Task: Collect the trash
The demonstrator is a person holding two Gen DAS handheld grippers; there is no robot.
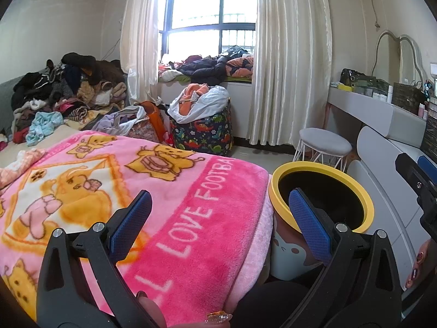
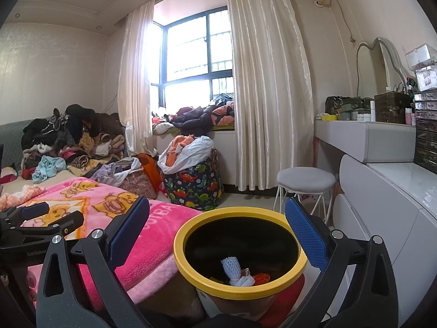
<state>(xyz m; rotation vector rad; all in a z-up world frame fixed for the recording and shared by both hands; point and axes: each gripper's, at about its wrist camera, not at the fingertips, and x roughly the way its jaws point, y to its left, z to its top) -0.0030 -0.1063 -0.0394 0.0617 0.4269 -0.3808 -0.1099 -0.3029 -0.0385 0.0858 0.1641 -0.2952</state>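
Note:
A trash bin with a yellow rim (image 2: 240, 246) stands beside the bed; it also shows in the left wrist view (image 1: 322, 194). Inside it lie a white foam net (image 2: 232, 268) and a small orange scrap (image 2: 260, 277). My right gripper (image 2: 217, 213) is open and empty, held above the bin's mouth. My left gripper (image 1: 220, 205) is open and empty, over the edge of the pink cartoon blanket (image 1: 136, 191), left of the bin. The right gripper shows at the right edge of the left wrist view (image 1: 420, 180), and the left gripper shows at the left of the right wrist view (image 2: 41, 218).
A pile of clothes (image 1: 62, 93) covers the far end of the bed. A dinosaur-print basket (image 2: 195, 183) with a white bag stands near the window. A round stool (image 2: 306, 180) stands by a white dressing table (image 2: 382, 169) on the right.

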